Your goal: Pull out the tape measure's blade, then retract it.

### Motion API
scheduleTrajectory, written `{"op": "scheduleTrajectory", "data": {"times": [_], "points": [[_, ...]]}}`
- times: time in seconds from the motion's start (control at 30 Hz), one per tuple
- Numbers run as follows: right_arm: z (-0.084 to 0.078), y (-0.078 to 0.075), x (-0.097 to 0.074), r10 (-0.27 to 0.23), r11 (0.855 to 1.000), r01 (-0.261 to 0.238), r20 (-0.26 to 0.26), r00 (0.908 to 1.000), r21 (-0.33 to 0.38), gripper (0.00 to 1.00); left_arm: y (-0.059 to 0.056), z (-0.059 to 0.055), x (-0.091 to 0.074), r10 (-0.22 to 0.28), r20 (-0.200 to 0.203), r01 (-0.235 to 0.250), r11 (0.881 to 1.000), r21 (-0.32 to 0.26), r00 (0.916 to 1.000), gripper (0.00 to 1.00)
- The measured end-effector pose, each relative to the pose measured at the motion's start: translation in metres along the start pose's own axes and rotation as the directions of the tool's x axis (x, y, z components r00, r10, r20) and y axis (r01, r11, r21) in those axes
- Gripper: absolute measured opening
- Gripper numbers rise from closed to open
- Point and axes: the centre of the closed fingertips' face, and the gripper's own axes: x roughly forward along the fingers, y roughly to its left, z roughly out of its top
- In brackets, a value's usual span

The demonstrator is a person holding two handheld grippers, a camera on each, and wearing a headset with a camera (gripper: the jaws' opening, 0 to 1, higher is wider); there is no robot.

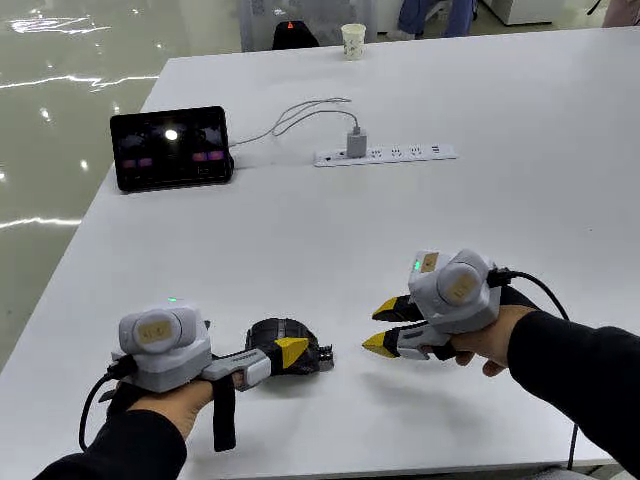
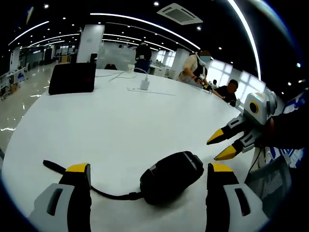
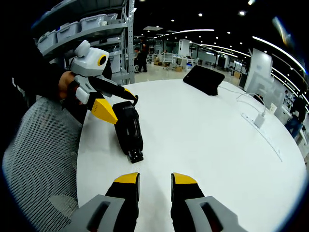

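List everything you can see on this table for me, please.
table: one, white, under everything.
tablet: one, black, far left.
power strip: one, white, far middle.
charger: one, grey, plugged into the power strip.
cup: one, white, far edge.
tape measure: one, black, near edge.
left gripper: one, grey with yellow tips, open around the tape measure.
right gripper: one, same colours, open, right of the tape measure.

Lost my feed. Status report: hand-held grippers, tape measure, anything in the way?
Left hand-held gripper open, straddling tape measure. Right hand-held gripper open, short of it. Blade in. Only bare table between.
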Motion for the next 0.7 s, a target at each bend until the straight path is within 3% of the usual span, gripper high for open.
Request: {"op": "scheduleTrajectory", "data": {"times": [0.07, 0.17, 0.23, 0.33, 0.37, 0.47, 0.5, 0.7], "points": [[-0.003, -0.001, -0.005, -0.006, 1.0, 0.006, -0.001, 1.0, 0.003, 0.25, -0.003, 0.0, -0.002, -0.043, -0.002, 0.043, 0.999, -0.012, 0.9991, 0.99], [-0.008, 0.0, -0.013, -0.009, 1.0, 0.009, 0.0, 1.0, 0.009, 0.28, 0.0, -0.005, -0.005, -0.056, -0.03, 0.056, 0.998, -0.004, 0.998, 0.99], [-0.011, 0.0, -0.019, -0.012, 1.0, 0.012, 0.0, 0.9999, 0.012, 0.3, -0.001, -0.005, -0.008, -0.081, -0.026, 0.081, 0.997, 0.008, 0.9964, 0.99], [-0.017, -0.002, -0.027, -0.023, 0.999, 0.023, 0.003, 0.9997, 0.03, 0.33, 0.0, -0.008, -0.011, -0.096, -0.054, 0.098, 0.994, 0.039, 0.994, 0.99], [-0.021, -0.003, -0.03, -0.028, 0.999, 0.028, 0.004, 0.9996, 0.043, 0.33, 0.0, -0.01, -0.013, -0.097, -0.078, 0.104, 0.991, 0.09, 0.9922, 0.99], [-0.027, -0.006, -0.037, -0.043, 0.997, 0.043, 0.005, 0.9991, 0.06, 0.34, -0.003, -0.008, -0.016, -0.109, -0.075, 0.118, 0.986, 0.121, 0.9912, 0.99], [-0.03, -0.007, -0.04, -0.049, 0.997, 0.049, 0.004, 0.9988, 0.066, 0.35, 0.0, -0.01, -0.018, -0.101, -0.096, 0.114, 0.984, 0.14, 0.9903, 0.99], [-0.039, -0.012, -0.055, -0.077, 0.994, 0.077, -0.001, 0.997, 0.08, 0.39, 0.001, -0.008, -0.026, -0.144, -0.107, 0.16, 0.974, 0.162, 0.9838, 0.99]]}}
